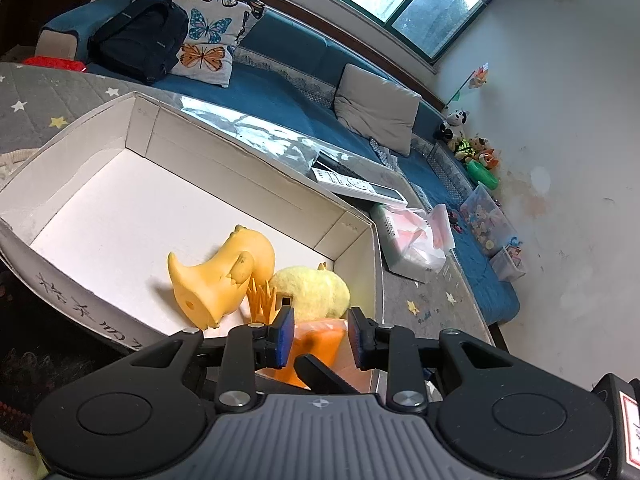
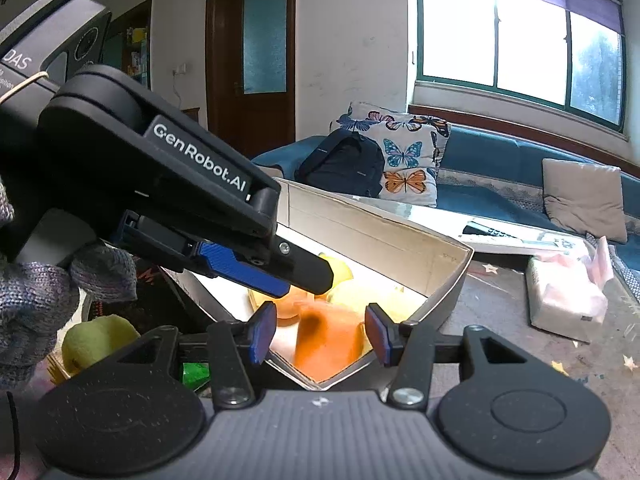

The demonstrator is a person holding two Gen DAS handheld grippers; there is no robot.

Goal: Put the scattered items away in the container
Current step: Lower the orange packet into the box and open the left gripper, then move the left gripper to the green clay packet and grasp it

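Over the box [image 1: 240,176], near corner: left gripper [image 1: 320,332] jaws nearly together, gap bare; right gripper [image 2: 320,334] jaws spread, gripping nothing, an orange block [image 2: 328,340] blurred below them inside the box. Beside it lie a yellow dinosaur [image 1: 220,276] and plush [image 1: 312,290]. Box rests on a grey star-print mat [image 1: 36,108]; beyond, blue sofa [image 1: 280,92], butterfly cushions [image 1: 208,40], window [image 2: 516,44].
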